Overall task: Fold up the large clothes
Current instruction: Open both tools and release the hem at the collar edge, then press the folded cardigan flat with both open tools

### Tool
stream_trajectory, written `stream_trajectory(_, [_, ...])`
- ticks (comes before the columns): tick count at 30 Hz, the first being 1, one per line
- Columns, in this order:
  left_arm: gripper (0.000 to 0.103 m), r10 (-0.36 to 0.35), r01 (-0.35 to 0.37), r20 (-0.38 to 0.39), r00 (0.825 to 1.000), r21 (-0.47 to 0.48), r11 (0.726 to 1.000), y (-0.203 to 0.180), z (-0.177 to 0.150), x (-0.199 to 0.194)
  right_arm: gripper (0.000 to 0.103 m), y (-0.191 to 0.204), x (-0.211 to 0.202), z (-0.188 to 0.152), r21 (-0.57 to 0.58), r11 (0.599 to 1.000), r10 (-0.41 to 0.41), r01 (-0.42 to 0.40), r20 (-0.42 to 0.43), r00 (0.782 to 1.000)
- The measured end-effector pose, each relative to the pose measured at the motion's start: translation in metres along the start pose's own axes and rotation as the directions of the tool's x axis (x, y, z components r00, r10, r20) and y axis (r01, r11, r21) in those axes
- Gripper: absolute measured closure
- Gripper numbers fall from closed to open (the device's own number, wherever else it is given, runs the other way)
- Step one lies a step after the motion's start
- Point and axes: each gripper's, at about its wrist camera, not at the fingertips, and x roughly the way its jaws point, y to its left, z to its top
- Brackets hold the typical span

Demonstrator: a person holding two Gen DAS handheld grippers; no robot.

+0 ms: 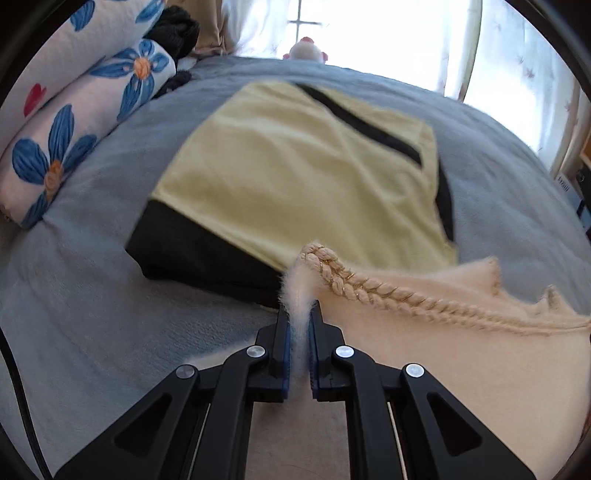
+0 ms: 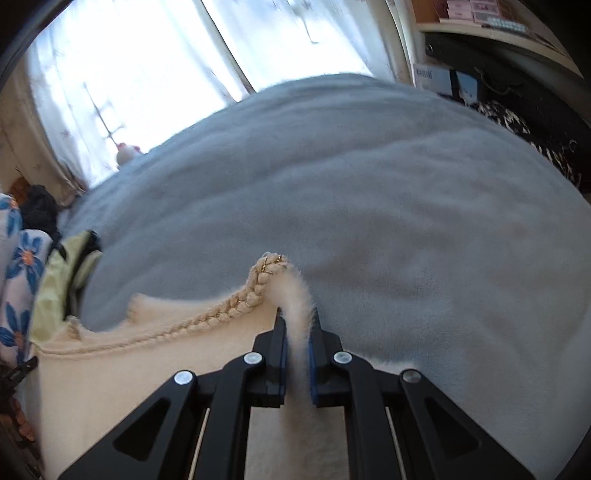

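A fluffy cream sweater (image 1: 461,354) with a braided, gold-flecked trim (image 1: 369,284) hangs stretched between my two grippers above a grey bed. My left gripper (image 1: 300,314) is shut on one top corner of the sweater. My right gripper (image 2: 298,314) is shut on the other top corner of the sweater (image 2: 147,369), where the braided trim (image 2: 255,291) ends. The cloth sags between the two corners. Its lower part is hidden below the grippers.
A folded yellow and black garment (image 1: 295,177) lies on the grey blanket (image 1: 92,314), just beyond the left gripper; it also shows in the right wrist view (image 2: 62,280). Floral pillows (image 1: 74,122) and a black bundle (image 1: 177,29) lie at far left. Window curtains (image 2: 147,66) and shelves (image 2: 498,55) stand beyond.
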Motion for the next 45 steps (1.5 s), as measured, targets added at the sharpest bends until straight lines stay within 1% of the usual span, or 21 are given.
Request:
stream_trajectory(4, [0.096,0.039,-0.040,0.028,0.999,0.046,0.998,-0.008,-0.008,0.008,0.093,-0.002,0.004,-0.001,0.007,1.000,-0.010,0.010,-0.014,1.000])
stream_trajectory(5, [0.096,0.038,-0.039,0.027,0.999,0.048,0.998,-0.008,-0.007,0.007,0.090,0.000,0.002,0.000,-0.008,1.000,-0.029,0.029,-0.025,0.999])
stream_trajectory(6, [0.092,0.044,-0.045,0.025,0.999,0.048,0.998,-0.007,-0.006,0.005,0.083,0.001,-0.001,0.001,-0.019,0.999,-0.044,0.043,-0.030,0.999])
stream_trajectory(8, [0.084,0.054,-0.055,0.023,0.998,0.055,0.997,-0.007,-0.006,-0.003,0.078,0.009,-0.012,0.000,-0.050,0.994,-0.099,0.097,-0.029,0.995])
stream_trajectory(9, [0.076,0.090,-0.091,0.024,0.996,0.062,0.994,-0.009,-0.007,-0.009,0.078,0.013,-0.020,-0.001,-0.059,0.992,-0.109,0.108,-0.023,0.994])
stream_trajectory(12, [0.066,0.110,-0.114,0.053,0.993,0.084,0.990,-0.016,-0.018,-0.039,0.078,0.032,-0.055,-0.015,-0.083,0.994,-0.063,0.064,0.018,0.998])
stream_trajectory(13, [0.059,0.084,-0.090,0.065,0.994,0.087,0.992,-0.020,-0.023,-0.051,0.077,0.040,-0.066,-0.022,-0.097,0.994,-0.044,0.046,0.022,0.999])
stream_trajectory(16, [0.046,0.009,-0.018,0.107,0.994,0.085,0.996,-0.036,-0.046,-0.091,0.060,0.077,-0.090,-0.051,-0.167,0.986,0.012,-0.010,0.014,1.000])
stream_trajectory(17, [0.046,-0.015,0.006,0.102,0.995,0.092,0.996,-0.045,-0.056,-0.102,0.057,0.091,-0.095,-0.062,-0.195,0.980,0.031,-0.030,0.004,1.000])
stream_trajectory(19, [0.046,-0.085,0.078,0.057,0.995,0.108,0.991,-0.064,-0.076,-0.118,0.057,0.117,-0.105,-0.087,-0.232,0.966,0.109,-0.114,-0.033,0.993])
stream_trajectory(22, [0.046,-0.194,0.193,-0.001,0.981,0.090,0.977,-0.092,-0.109,-0.132,0.057,0.151,-0.112,-0.118,-0.276,0.939,0.188,-0.204,-0.086,0.978])
stream_trajectory(24, [0.046,-0.213,0.214,-0.029,0.977,0.083,0.973,-0.105,-0.130,-0.131,0.057,0.165,-0.112,-0.134,-0.308,0.919,0.221,-0.245,-0.109,0.969])
stream_trajectory(26, [0.046,-0.195,0.201,-0.066,0.978,0.092,0.975,-0.117,-0.148,-0.122,0.057,0.172,-0.105,-0.148,-0.337,0.916,0.184,-0.216,-0.125,0.975])
stream_trajectory(29, [0.044,-0.139,0.143,-0.035,0.990,0.141,0.980,-0.118,-0.162,-0.118,0.059,0.153,-0.098,-0.157,-0.329,0.922,0.168,-0.206,-0.141,0.976])
stream_trajectory(31, [0.037,-0.120,0.121,-0.018,0.993,0.162,0.979,-0.109,-0.164,-0.119,0.066,0.132,-0.104,-0.156,-0.326,0.926,0.159,-0.190,-0.121,0.980])
stream_trajectory(32, [0.037,-0.083,0.084,-0.011,0.996,0.160,0.984,-0.100,-0.163,-0.119,0.067,0.118,-0.108,-0.155,-0.327,0.937,0.096,-0.121,-0.091,0.991])
stream_trajectory(34, [0.033,-0.023,0.025,-0.010,1.000,0.139,0.990,-0.079,-0.161,-0.115,0.065,0.088,-0.110,-0.152,-0.321,0.947,-0.036,0.023,-0.033,0.999])
stream_trajectory(36, [0.030,0.004,-0.002,-0.022,1.000,0.094,0.996,-0.054,-0.157,-0.110,0.063,0.046,-0.112,-0.146,-0.259,0.963,-0.087,0.078,-0.025,0.996])
stream_trajectory(39, [0.027,0.008,-0.008,-0.030,1.000,0.019,1.000,-0.015,-0.156,-0.109,0.064,0.000,-0.120,-0.141,-0.161,0.985,-0.066,0.060,-0.036,0.997])
stream_trajectory(41, [0.027,-0.012,0.013,-0.028,1.000,0.011,1.000,-0.006,-0.158,-0.111,0.065,-0.008,-0.124,-0.140,-0.144,0.989,-0.032,0.026,-0.043,0.999])
stream_trajectory(45, [0.027,0.028,-0.027,-0.032,0.999,0.036,0.999,-0.012,-0.160,-0.114,0.062,0.011,-0.120,-0.143,-0.194,0.975,-0.120,0.112,-0.032,0.992])
